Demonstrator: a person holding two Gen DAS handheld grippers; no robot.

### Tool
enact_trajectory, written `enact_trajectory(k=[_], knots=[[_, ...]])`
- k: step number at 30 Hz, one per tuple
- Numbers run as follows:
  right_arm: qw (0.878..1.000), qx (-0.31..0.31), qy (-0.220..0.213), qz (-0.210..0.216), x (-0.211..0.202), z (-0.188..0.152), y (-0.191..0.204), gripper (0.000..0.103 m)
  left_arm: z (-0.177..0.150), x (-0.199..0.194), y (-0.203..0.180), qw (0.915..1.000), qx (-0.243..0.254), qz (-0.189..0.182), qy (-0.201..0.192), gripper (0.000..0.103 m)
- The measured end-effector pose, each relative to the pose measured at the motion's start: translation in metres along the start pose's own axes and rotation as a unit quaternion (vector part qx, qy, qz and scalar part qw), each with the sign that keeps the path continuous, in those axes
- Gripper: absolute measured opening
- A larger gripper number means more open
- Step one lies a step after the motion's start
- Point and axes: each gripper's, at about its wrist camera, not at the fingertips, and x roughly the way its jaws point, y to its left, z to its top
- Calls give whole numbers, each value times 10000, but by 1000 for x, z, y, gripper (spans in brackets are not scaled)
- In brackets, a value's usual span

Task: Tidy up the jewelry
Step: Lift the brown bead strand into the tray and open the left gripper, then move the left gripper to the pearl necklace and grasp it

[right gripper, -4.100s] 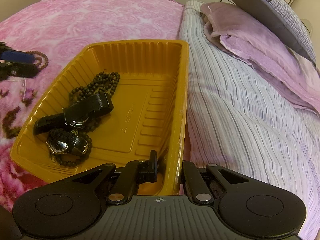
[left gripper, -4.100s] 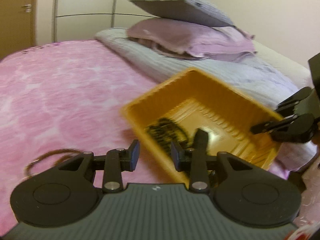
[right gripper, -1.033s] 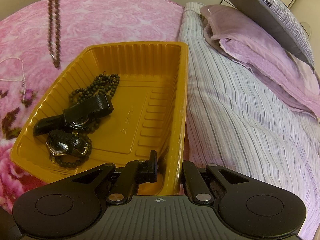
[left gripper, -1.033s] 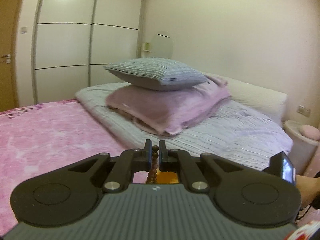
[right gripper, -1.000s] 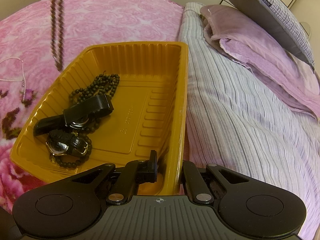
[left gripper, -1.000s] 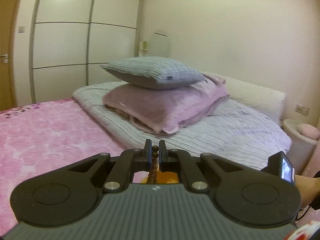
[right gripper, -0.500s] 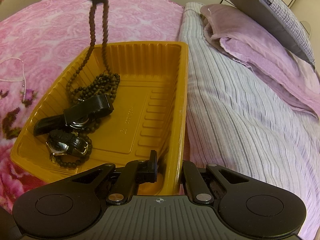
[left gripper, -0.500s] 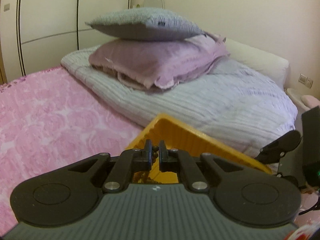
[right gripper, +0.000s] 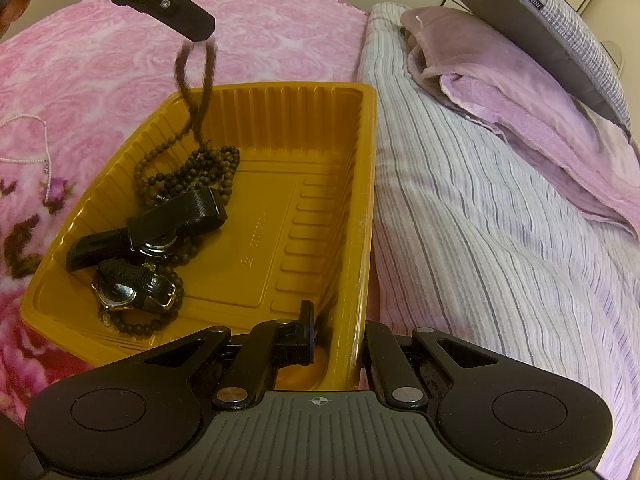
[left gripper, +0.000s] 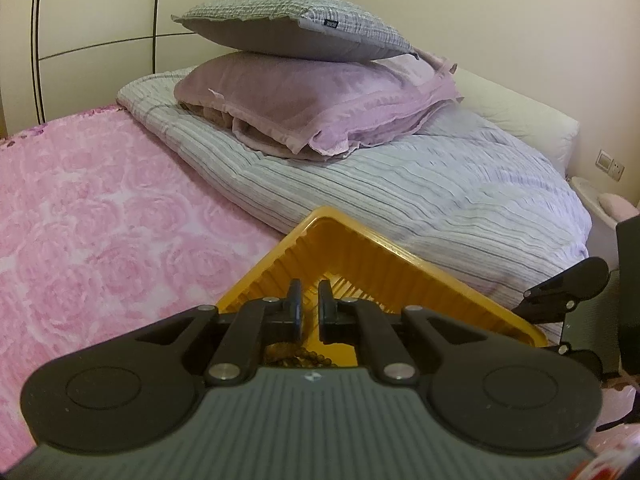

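Your right claw point(right gripper: 334, 334) is closed over the near wall of the tray point(right gripper: 362, 184), one finger inside and the other outside the rim, so it grips the tray at its closest edge. Just ahead and to the left of that claw, on the tray floor, lie two watches: one with a glossy black strap and gold buckle point(right gripper: 134, 290), and beyond it one with a matte black band point(right gripper: 160, 220). Dark beads point(right gripper: 200, 172) are heaped beyond them.

Your left claw point(left gripper: 309, 310) hangs above the tray's far left part; its fingers stand a narrow gap apart. In the right view a brown bead loop point(right gripper: 196, 80) hangs blurred from its tip point(right gripper: 198, 28), its lower end already down among the heaped beads; whether the fingers pinch it you cannot tell. In the left view, beads point(left gripper: 298, 358) show directly beneath the claw.

Left of the tray, a pale pink necklace point(right gripper: 42, 148) lies on the pink blanket point(right gripper: 100, 80). Farther off, two pillows point(left gripper: 312, 92) are stacked.
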Motion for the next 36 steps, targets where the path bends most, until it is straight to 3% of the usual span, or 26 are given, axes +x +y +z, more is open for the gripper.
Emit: enact_trajectory(k=[2,6,13,22,26,31,36], knots=[[10000,0,-4,-4,0,0,0,6,1,1,4,9999,-116,-111,47,13],[10000,-18,-20,-9,-2,0,0,6,1,-11,14,9999,-151,12,-67,15],[10000,-27,-27,-13,-2,0,1,6,-14,-53,53,9980,-398,442,-235,22],[10000,-65,-37,-31,-3,0,3,6,-66,-108,121,9860,-917,1379,-192,25],[10000,-60,-35,-43,-4,0,3,6,-95,-125,132,9828,-1029,1531,-97,25],[10000,-60,-27,-43,-4,0,3,6,-133,-121,125,9882,-675,1343,309,26],[10000,-68,-24,-50,-4,0,3,6,-166,-105,110,9890,58,1224,827,26]])
